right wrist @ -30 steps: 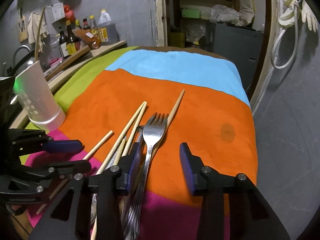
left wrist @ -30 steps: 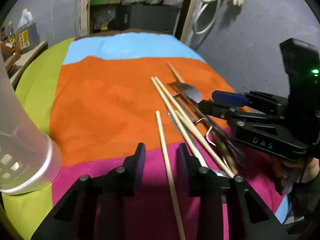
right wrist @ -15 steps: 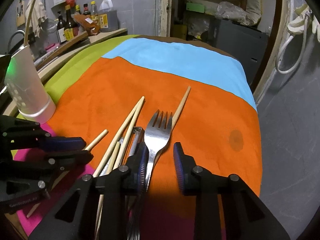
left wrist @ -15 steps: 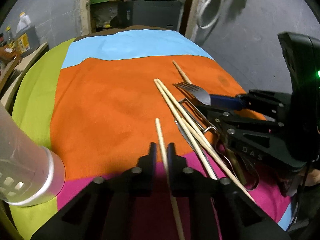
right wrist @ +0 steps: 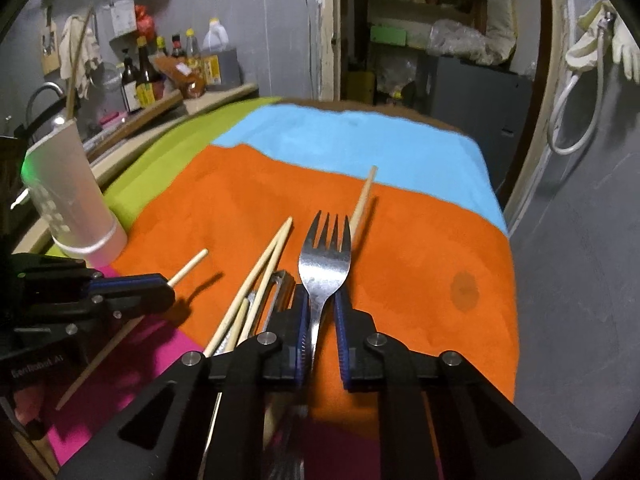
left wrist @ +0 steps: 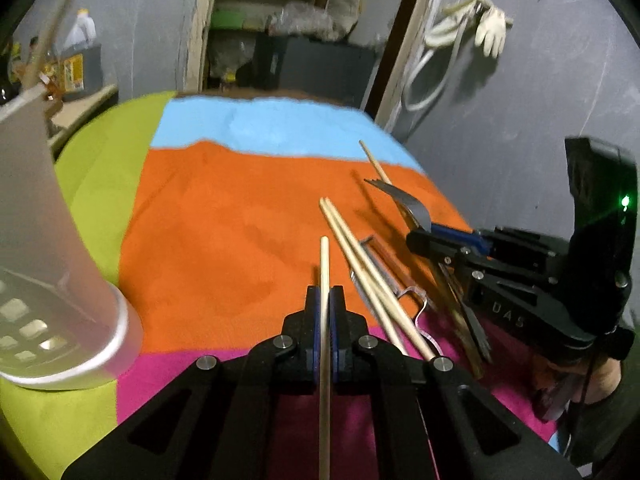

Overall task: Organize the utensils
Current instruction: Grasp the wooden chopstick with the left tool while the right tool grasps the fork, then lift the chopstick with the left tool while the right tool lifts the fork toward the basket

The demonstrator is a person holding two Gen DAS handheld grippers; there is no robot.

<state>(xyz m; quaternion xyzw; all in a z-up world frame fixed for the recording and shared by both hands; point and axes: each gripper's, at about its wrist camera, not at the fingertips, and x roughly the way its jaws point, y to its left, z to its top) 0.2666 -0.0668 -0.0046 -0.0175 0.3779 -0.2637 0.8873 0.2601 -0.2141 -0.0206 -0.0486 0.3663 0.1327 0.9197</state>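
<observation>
Both grippers closed since earlier frame; left gripper now pinching chopstick, lifted off cloth; right gripper closing around fork neck, gap remaining; risk: fork pivots if grip off-centre; chopstick swings near cup.

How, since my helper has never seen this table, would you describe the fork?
Find the cloth's orange band. At its near edge lies a heap of wooden chopsticks; the fork sits between the right gripper's closing jaws. Shiny metal, it alone has four tines.
</observation>
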